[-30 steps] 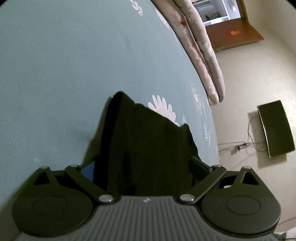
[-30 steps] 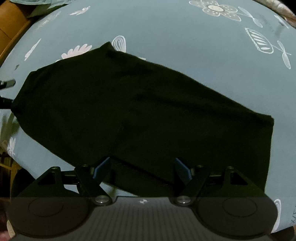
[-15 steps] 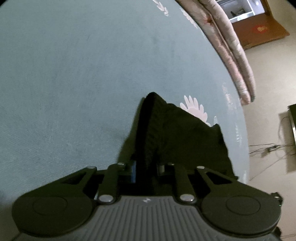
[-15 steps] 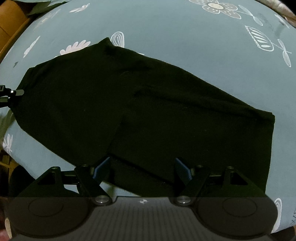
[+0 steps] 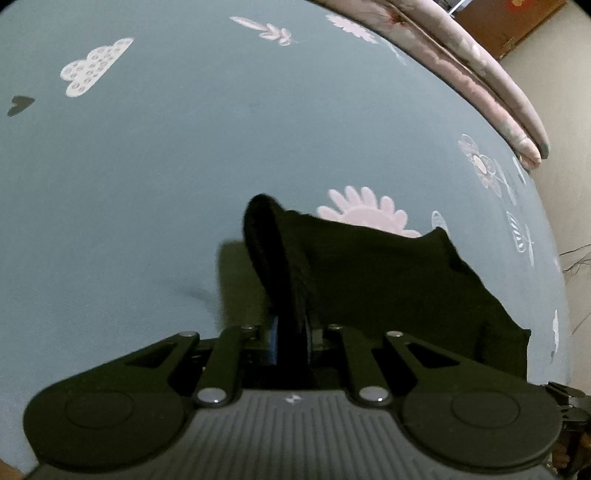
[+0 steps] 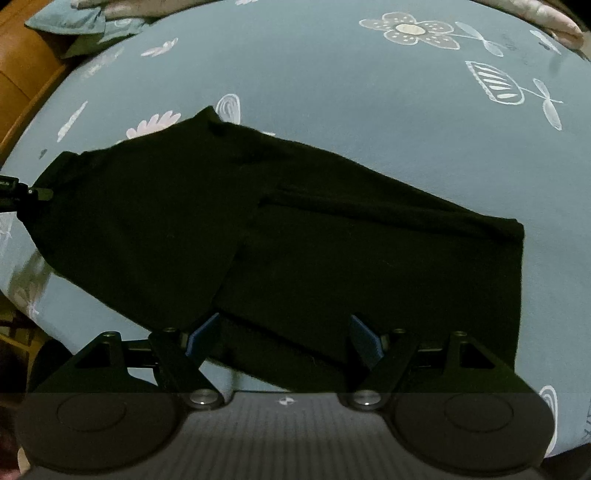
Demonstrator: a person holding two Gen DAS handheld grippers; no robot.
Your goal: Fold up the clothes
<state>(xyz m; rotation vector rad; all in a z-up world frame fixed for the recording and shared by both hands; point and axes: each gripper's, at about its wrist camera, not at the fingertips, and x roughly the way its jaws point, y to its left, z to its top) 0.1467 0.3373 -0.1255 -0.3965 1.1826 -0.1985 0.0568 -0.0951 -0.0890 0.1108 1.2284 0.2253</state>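
Observation:
A black garment lies spread across the blue-green flowered bed sheet. In the left wrist view, one edge of the garment is raised into a ridge. My left gripper is closing on that ridge, the blue pads pressing the bunched cloth. Its tip also shows at the left edge of the right wrist view, at the garment's corner. My right gripper hovers open over the garment's near edge, with the cloth lying below its spread fingers and apart from them.
A rolled pink quilt runs along the bed's far side, with bare floor beyond it. Wooden furniture and a crumpled teal cloth sit at the bed's upper left in the right wrist view.
My left gripper's jaws have gone from wide apart to pinched on the garment's edge and have lifted it off the sheet. The right gripper has hardly shifted.

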